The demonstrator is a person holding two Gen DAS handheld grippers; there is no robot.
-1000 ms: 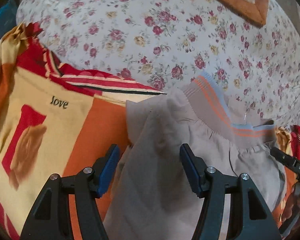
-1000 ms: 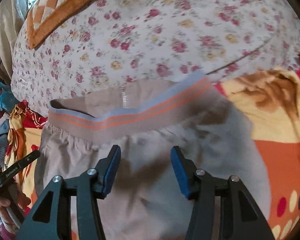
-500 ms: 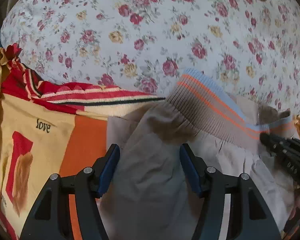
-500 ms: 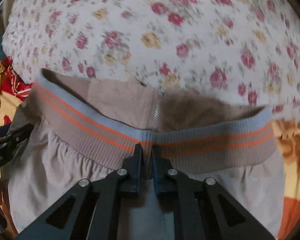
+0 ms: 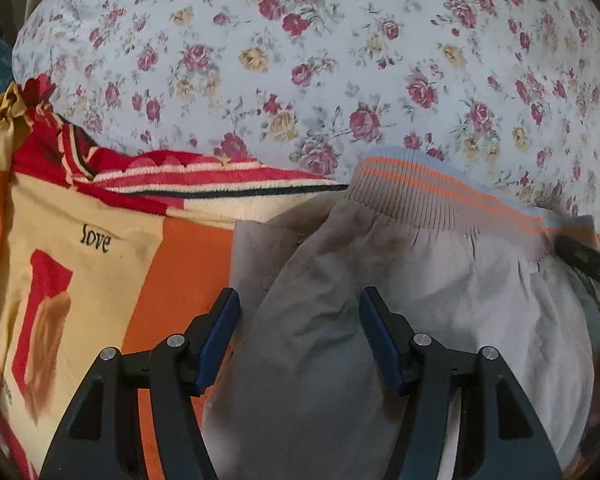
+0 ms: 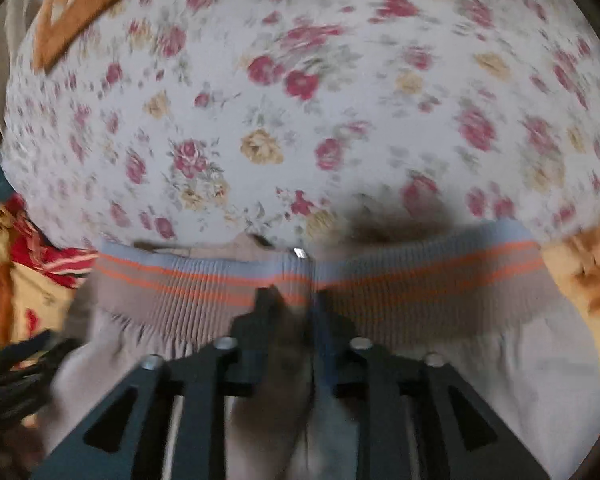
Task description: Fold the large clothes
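Beige garment [image 5: 380, 320], ribbed waistband [image 5: 440, 200] with orange stripes at far edge, long axis left-right. Lies on patterned blanket [image 5: 80, 260], waistband against floral sheet [image 5: 300, 60].
Right gripper [image 6: 310, 304]: jaws together, clamped on waistband near its middle, by zip; view blurred.
Left gripper [image 5: 298, 332]: jaws apart, empty, over garment body; waistband's left end lies just beyond, far-right of it. Likely next: left takes that end.

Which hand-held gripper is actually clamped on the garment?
The right hand-held gripper: jaws shut on the beige garment's ribbed waistband. The left hand-held gripper is open over the beige fabric.
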